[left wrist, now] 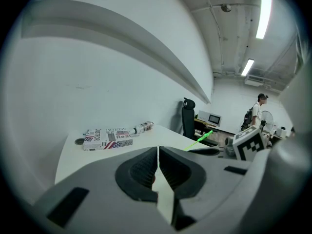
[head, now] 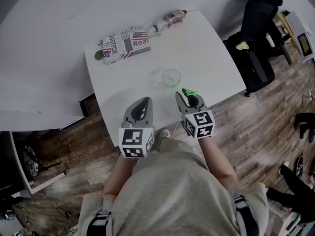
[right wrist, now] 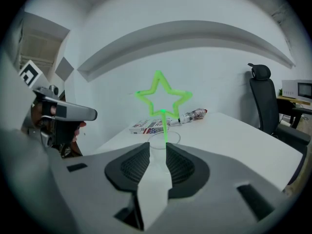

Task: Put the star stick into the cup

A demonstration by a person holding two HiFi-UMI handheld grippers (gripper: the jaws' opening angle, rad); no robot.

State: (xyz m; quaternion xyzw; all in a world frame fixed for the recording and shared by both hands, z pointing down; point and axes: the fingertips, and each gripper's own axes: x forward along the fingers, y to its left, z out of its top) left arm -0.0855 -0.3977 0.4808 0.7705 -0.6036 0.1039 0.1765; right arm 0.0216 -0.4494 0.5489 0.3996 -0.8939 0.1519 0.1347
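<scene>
The green star stick (right wrist: 161, 99) stands upright between my right gripper's (right wrist: 157, 147) jaws, its thin stem along the right pad. A clear gap shows between the pads, so this gripper is open around the stem. The clear cup (right wrist: 164, 138) sits on the white table just beyond the jaw tips. In the head view the star (head: 189, 92) lies at the right gripper's (head: 186, 96) tip, a short way near and right of the cup (head: 172, 77). My left gripper (head: 144, 102) hovers over the table's near edge, shut and empty, with its pads (left wrist: 146, 167) together.
A printed box (head: 124, 44) and a plastic bottle (head: 170, 18) lie at the table's far side. The table (head: 211, 58) ends close to both grippers. A black office chair (head: 258, 28) stands to the right, and a person (left wrist: 257, 112) is in the background.
</scene>
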